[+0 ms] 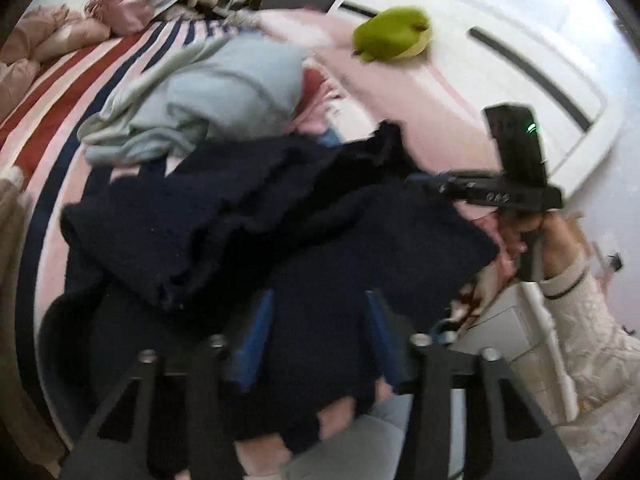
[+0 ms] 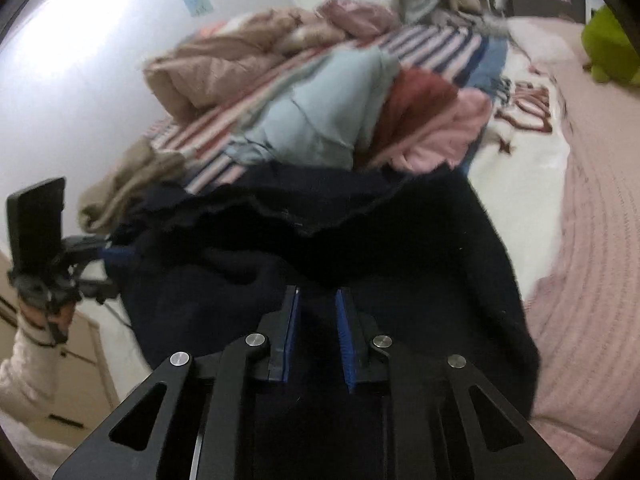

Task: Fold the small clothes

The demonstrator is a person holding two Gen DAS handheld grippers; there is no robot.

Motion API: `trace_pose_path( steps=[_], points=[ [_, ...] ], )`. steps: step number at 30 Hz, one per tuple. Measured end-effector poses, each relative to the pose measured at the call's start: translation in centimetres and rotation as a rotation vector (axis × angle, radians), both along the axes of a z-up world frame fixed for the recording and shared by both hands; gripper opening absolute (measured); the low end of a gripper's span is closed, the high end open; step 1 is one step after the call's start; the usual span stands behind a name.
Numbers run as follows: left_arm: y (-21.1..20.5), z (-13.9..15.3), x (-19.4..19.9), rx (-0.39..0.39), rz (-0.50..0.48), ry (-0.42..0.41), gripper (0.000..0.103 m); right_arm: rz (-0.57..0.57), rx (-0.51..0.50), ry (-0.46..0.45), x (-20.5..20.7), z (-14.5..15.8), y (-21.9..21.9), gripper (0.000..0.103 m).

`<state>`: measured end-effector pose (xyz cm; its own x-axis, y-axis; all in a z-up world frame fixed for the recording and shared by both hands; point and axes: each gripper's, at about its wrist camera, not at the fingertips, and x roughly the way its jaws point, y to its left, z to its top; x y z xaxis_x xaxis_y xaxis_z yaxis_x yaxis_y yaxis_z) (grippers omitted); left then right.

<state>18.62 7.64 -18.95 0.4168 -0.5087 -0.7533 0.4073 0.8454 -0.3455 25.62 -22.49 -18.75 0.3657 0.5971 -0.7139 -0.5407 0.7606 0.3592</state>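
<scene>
A dark navy knit garment (image 1: 256, 216) lies bunched on the bed, and it also fills the middle of the right wrist view (image 2: 360, 240). My left gripper (image 1: 316, 300) has its blue pads apart with navy cloth lying between them. My right gripper (image 2: 318, 296) has its blue pads close together with a fold of the navy garment between them. In the left wrist view the right gripper (image 1: 424, 184) reaches into the garment's far right edge. In the right wrist view the left gripper (image 2: 120, 256) meets the garment's left edge.
A pile of clothes lies behind the garment: a light blue one (image 1: 224, 92), a pink one (image 2: 448, 132) and a red one (image 2: 416, 96). A striped blanket (image 1: 92, 76) and a pink knit bedspread (image 2: 592, 240) cover the bed. A green plush toy (image 1: 392, 32) sits far right. Puffy jackets (image 2: 224, 72) lie far left.
</scene>
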Motion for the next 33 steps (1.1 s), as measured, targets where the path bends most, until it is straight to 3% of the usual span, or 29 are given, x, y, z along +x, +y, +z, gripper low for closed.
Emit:
trace_pose_path(
  steps=[3, 6, 10, 12, 13, 14, 16, 23, 30, 32, 33],
  points=[
    [0.7, -0.6, 3.1, 0.065, 0.077, -0.006, 0.031, -0.065, -0.034, 0.007, 2.2, -1.0, 0.0, 0.013],
    [3.4, -0.8, 7.3, 0.070, 0.192, -0.002, 0.029, -0.149, -0.060, 0.012, 4.5, -1.5, -1.5, 0.014],
    [6.6, -1.3, 11.7, 0.159, 0.359, -0.010, 0.028, -0.280, -0.085, 0.037, 6.9, -2.4, -4.5, 0.014],
    [7.8, -1.3, 12.6, 0.147, 0.407, -0.005, 0.029, -0.331, -0.115, 0.036, 7.6, -2.7, -5.7, 0.016],
    [8.1, -1.1, 12.5, 0.139, 0.426, -0.006, 0.035, -0.333, -0.110, 0.039, 7.6, -2.7, -6.2, 0.016],
    [8.5, -0.7, 12.2, 0.131, 0.437, -0.014, 0.040, -0.326, -0.097, 0.038, 7.5, -2.5, -6.4, 0.016],
    [8.5, 0.2, 10.6, 0.110, 0.422, -0.056, 0.058, -0.304, -0.070, 0.035, 6.8, -2.0, -6.6, 0.033],
    [7.4, 2.5, 2.2, 0.023, 0.345, -0.132, 0.074, -0.190, 0.004, -0.046, 1.2, 1.2, -4.1, 0.034],
    [8.0, 1.2, -7.5, -0.106, 0.410, -0.115, 0.086, -0.027, 0.096, -0.127, -8.2, 3.4, 0.7, 0.034],
    [8.3, 0.1, -9.0, -0.179, 0.424, -0.095, 0.091, 0.017, 0.118, -0.140, -10.3, 3.5, 2.3, 0.025],
    [8.4, -0.6, -9.7, -0.231, 0.431, -0.081, 0.092, 0.051, 0.125, -0.148, -11.4, 3.5, 3.4, 0.009]
  ],
)
